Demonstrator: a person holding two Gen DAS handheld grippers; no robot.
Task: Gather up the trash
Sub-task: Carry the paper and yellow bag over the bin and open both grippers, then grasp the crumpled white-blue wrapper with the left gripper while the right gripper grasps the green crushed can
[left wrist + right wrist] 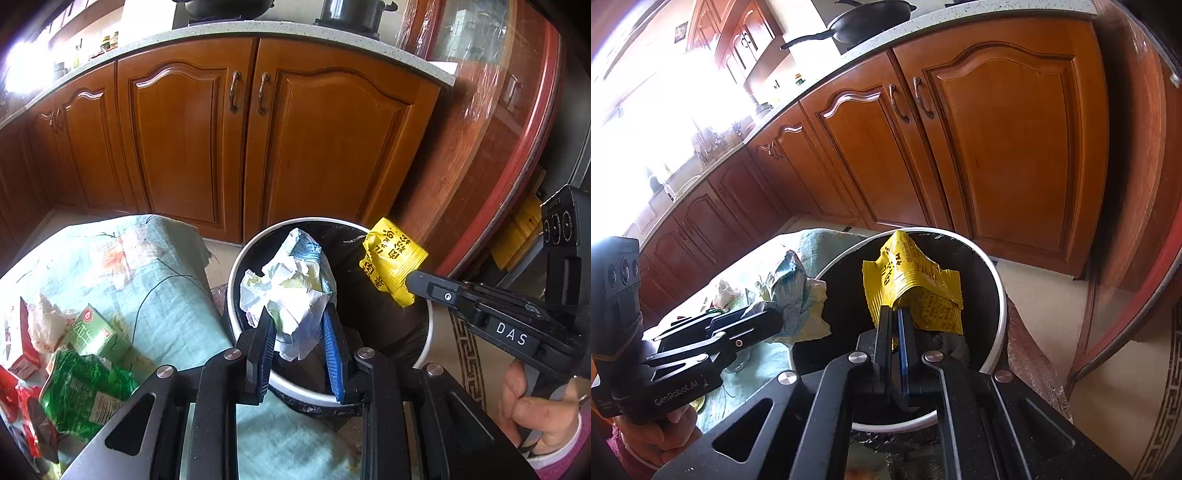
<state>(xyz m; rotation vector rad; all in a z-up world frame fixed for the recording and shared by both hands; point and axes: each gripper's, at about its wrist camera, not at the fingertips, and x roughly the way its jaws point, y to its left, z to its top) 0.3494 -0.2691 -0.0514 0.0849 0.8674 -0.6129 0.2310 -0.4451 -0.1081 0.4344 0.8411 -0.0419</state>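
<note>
A round white-rimmed trash bin (236, 273) with a black liner stands on the floor by the cabinets; it also shows in the right wrist view (997, 295). My left gripper (299, 325) is shut on a crumpled white and blue paper wad (291, 284) and holds it over the bin's left side; the wad also shows in the right wrist view (798, 295). My right gripper (894, 314) is shut on a yellow snack wrapper (916, 288) and holds it over the bin; the wrapper also shows in the left wrist view (391, 258).
A table with a pale green floral cloth (147, 266) is left of the bin, with a green packet (81, 391), a green carton (92, 328) and red wrappers (18, 402) on it. Wooden cabinets (240, 129) stand behind. A glass-topped round table (517, 147) is at right.
</note>
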